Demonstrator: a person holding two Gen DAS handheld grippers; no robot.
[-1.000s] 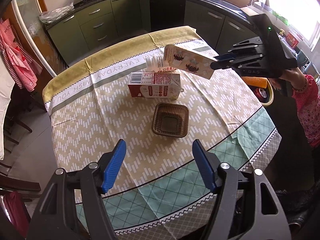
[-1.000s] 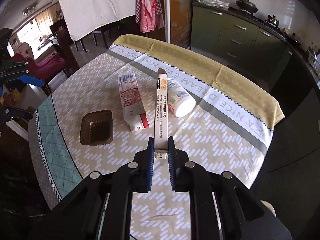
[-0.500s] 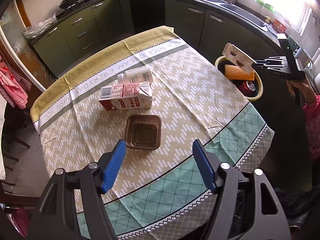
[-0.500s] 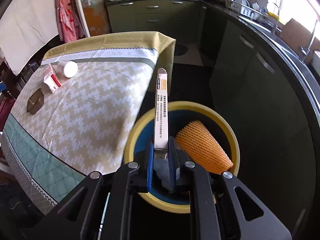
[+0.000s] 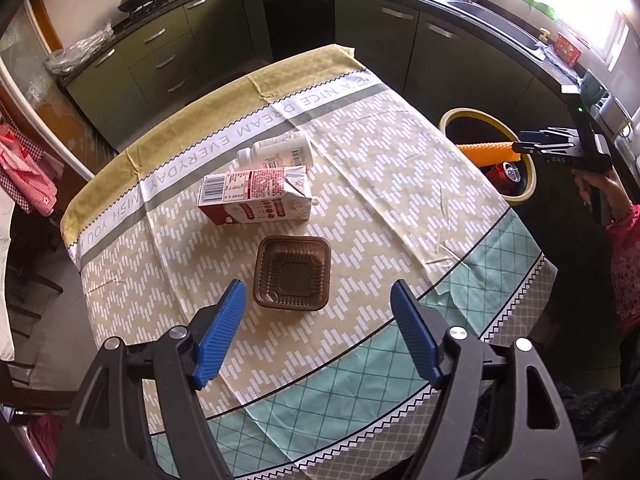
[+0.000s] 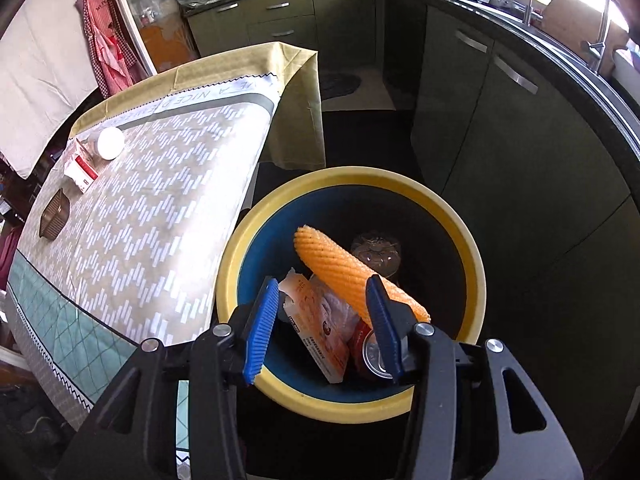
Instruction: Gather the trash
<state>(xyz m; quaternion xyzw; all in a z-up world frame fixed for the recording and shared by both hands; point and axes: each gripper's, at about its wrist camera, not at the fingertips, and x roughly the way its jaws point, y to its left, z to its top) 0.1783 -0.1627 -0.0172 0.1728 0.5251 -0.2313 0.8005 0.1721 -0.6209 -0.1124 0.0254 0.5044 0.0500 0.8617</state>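
My right gripper is open and empty above the yellow-rimmed trash bin. The flat carton lies inside the bin beside an orange foam net and a red can. My left gripper is open and empty above the table's near side. In front of it a brown plastic tray sits on the tablecloth. Behind it lie a red and white milk carton and a white bottle. The bin and my right gripper also show at the right of the left wrist view.
The table with the patterned cloth stands left of the bin. Green kitchen cabinets curve around behind and to the right. The person's arm in a pink sleeve is at the table's right edge.
My right gripper swung from the table to over the bin, opened and let the flat carton drop inside. My left gripper stayed open while its view shifted slightly.
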